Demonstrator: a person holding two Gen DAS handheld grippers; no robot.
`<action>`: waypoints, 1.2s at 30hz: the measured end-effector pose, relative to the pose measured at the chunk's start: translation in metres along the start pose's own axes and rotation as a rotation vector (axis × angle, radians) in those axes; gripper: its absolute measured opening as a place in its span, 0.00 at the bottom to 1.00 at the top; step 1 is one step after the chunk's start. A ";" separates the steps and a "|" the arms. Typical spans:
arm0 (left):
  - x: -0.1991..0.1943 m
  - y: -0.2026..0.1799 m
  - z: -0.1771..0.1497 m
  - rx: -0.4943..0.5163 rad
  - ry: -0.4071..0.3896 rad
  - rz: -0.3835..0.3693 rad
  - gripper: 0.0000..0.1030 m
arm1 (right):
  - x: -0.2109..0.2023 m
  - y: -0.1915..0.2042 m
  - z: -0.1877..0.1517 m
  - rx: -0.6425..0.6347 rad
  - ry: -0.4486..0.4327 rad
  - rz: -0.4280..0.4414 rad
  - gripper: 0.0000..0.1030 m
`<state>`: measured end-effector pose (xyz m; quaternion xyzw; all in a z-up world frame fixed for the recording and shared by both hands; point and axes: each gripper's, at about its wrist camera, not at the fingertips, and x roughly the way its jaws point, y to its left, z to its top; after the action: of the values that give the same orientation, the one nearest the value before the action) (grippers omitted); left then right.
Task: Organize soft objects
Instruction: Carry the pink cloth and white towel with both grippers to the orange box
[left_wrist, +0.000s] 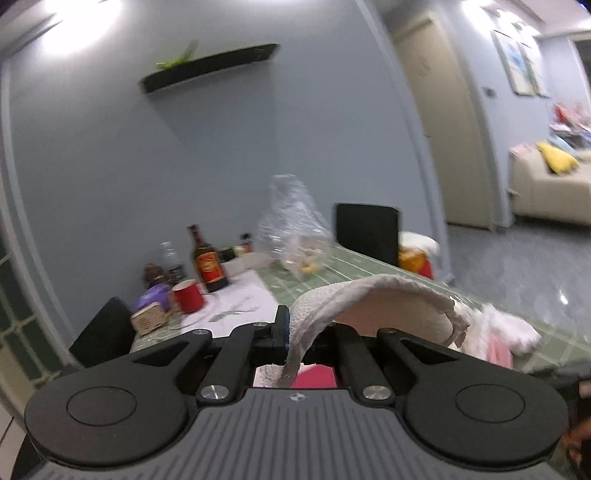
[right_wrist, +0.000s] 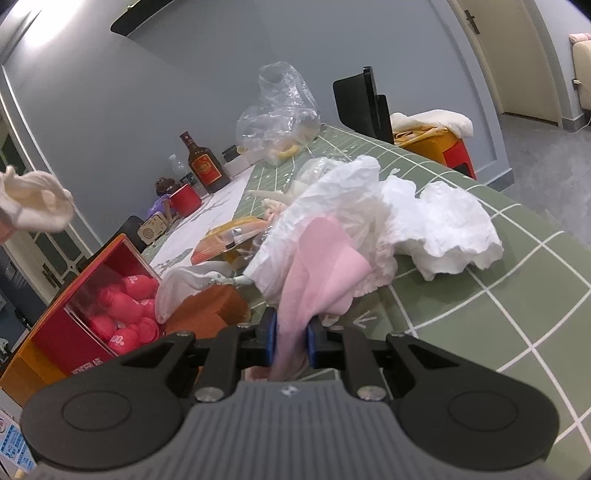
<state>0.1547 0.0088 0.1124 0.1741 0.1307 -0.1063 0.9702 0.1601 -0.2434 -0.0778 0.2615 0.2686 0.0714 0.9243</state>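
My left gripper (left_wrist: 291, 326) is shut on a cream-white cloth (left_wrist: 373, 295), held above the green checked table (left_wrist: 354, 269). The cloth arches off to the right, and its edge hangs back towards the camera. It shows again at the upper left of the right wrist view as the raised cream cloth (right_wrist: 37, 205). My right gripper (right_wrist: 290, 341) is low over the table (right_wrist: 517, 295), shut on a pink cloth (right_wrist: 321, 262). The pink cloth runs up into a crumpled white heap (right_wrist: 443, 225). An open red box (right_wrist: 92, 295) with pink soft pieces (right_wrist: 125, 306) stands at the left.
At the back of the table stand a brown bottle (right_wrist: 203, 166), a red cup (right_wrist: 184, 199) and a clear plastic bag (right_wrist: 277, 114). A black chair back (right_wrist: 358, 103) and an orange stool with a white cushion (right_wrist: 436, 129) stand behind. Yellow and orange packets (right_wrist: 229, 236) lie mid-table.
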 end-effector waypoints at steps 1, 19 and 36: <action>-0.001 0.000 0.001 0.003 -0.007 0.037 0.05 | -0.001 0.000 0.000 0.001 -0.003 0.003 0.14; -0.025 0.060 0.008 -0.042 -0.076 0.352 0.05 | -0.015 -0.002 -0.002 0.018 -0.067 -0.024 0.13; 0.008 0.096 -0.005 -0.157 0.102 0.366 0.06 | -0.049 0.159 0.071 -0.258 0.029 0.421 0.11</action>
<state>0.1850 0.0973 0.1352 0.1241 0.1539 0.0912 0.9760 0.1576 -0.1523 0.0786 0.1907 0.2101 0.2999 0.9108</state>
